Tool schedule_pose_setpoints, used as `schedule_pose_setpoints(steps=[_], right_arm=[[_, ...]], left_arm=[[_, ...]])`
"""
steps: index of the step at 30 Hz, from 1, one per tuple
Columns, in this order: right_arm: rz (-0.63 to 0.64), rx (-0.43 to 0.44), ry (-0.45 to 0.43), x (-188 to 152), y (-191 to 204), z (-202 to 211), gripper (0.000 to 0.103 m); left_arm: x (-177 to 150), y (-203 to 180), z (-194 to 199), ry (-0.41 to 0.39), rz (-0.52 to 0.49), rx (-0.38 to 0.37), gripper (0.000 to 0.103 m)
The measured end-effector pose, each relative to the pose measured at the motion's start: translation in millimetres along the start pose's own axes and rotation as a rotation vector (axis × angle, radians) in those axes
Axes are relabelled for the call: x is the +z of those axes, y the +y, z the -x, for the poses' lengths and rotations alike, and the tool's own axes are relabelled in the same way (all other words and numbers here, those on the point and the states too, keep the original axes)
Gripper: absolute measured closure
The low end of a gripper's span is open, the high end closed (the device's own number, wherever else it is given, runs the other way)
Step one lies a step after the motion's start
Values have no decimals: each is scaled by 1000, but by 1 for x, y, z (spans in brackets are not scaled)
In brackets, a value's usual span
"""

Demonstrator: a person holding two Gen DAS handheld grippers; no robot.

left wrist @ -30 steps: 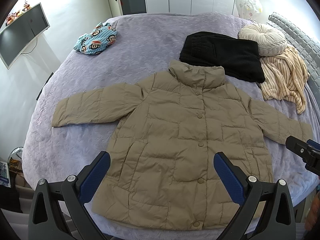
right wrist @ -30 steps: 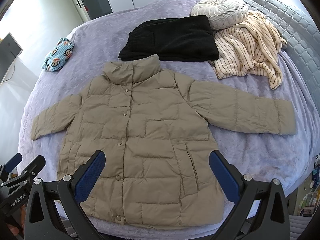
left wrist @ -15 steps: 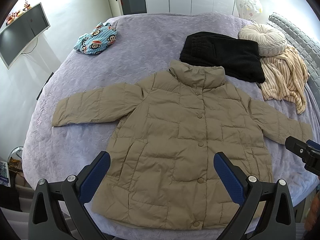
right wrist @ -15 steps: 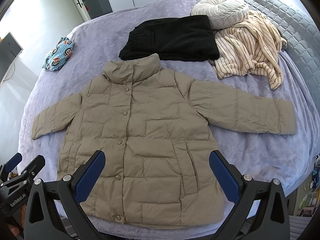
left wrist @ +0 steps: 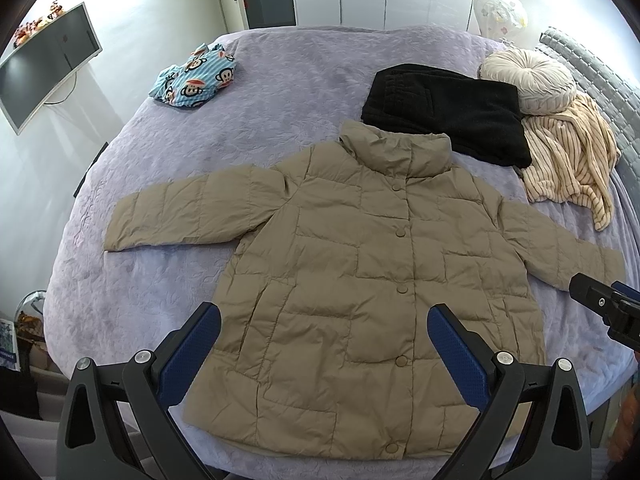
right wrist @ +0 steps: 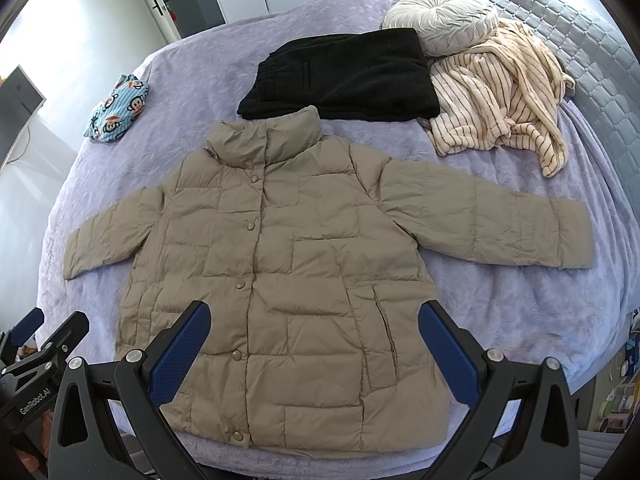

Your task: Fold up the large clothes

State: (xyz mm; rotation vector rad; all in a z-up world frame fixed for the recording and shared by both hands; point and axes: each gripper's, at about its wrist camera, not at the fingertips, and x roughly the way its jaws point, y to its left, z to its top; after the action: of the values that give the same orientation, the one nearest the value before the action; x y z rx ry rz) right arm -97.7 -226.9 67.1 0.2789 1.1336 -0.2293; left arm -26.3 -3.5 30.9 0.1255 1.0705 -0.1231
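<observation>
A tan quilted puffer jacket (left wrist: 360, 264) lies flat and buttoned on the lilac bed, collar away from me and both sleeves spread out; it also shows in the right wrist view (right wrist: 288, 264). My left gripper (left wrist: 324, 340) is open and empty, held above the jacket's hem. My right gripper (right wrist: 314, 340) is open and empty, also above the hem. The right gripper's tip shows at the right edge of the left wrist view (left wrist: 600, 304), by the jacket's right cuff. The left gripper shows at the lower left of the right wrist view (right wrist: 36, 344).
Beyond the collar lies a folded black garment (left wrist: 444, 108). To its right are a striped cream robe (left wrist: 572, 160) and a round cream cushion (left wrist: 528, 80). A blue monkey-print cloth (left wrist: 196, 80) lies at the far left. A grey headboard (right wrist: 560, 20) bounds the right side.
</observation>
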Motion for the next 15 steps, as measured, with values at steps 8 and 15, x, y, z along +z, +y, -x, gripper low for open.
schedule_pose_setpoints(steps=[8,15], right_arm=[[5,21,23,-2,10,-10,0],[21,40,48,-3,19,-18,0]], left_arm=[[-1,4,-4,12,22,-4,0],[0,24,-19,55,73,-55,0]])
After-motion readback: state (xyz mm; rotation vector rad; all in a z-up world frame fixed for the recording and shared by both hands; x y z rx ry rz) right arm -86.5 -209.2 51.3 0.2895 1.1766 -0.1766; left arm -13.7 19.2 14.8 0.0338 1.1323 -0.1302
